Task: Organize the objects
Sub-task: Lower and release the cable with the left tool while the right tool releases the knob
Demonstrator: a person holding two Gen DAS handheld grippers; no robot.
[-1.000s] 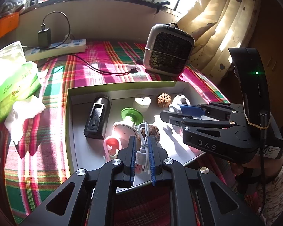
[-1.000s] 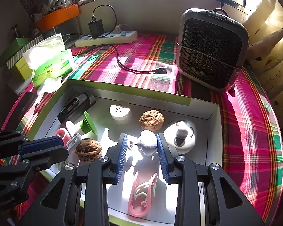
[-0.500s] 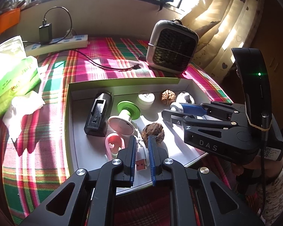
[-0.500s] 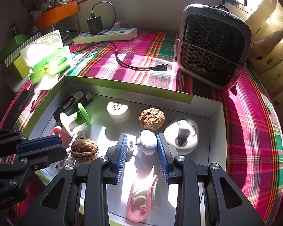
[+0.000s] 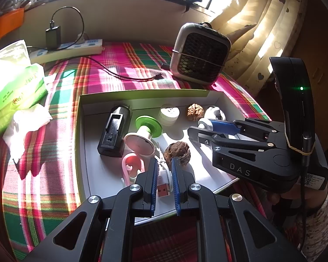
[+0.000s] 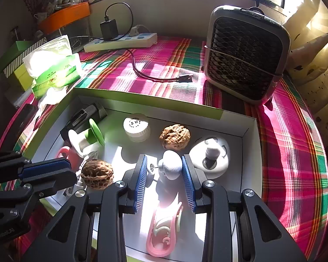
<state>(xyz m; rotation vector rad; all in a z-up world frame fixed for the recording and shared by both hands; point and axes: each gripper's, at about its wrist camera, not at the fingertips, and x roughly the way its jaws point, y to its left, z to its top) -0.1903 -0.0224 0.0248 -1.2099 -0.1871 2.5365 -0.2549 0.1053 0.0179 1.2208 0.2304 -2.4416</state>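
The left gripper [image 5: 164, 170], its ribbed blue pads clamped on a coiled white USB cable with a red plug [image 5: 163, 182], sits over the shallow white cardboard tray [image 5: 94, 174]; a wrinkled dark walnut [image 5: 178, 152] lies just beyond. The right gripper [image 6: 164, 170] pinches a smooth, rounded white-grey piece [image 6: 171, 167]; a glossy pink plastic clip [image 6: 164, 229] lies beneath its jaws.

Both wrist views look steeply down, close over tray [image 5: 81, 118] [image 6: 250, 131]; shared: tray interior, fan heater [image 5: 200, 53] [image 6: 245, 52].

The white cable's [image 5: 164, 174] loops have sunk lower in the left claw [image 5: 164, 160] — the dark walnut [image 5: 178, 152] behind now shows.
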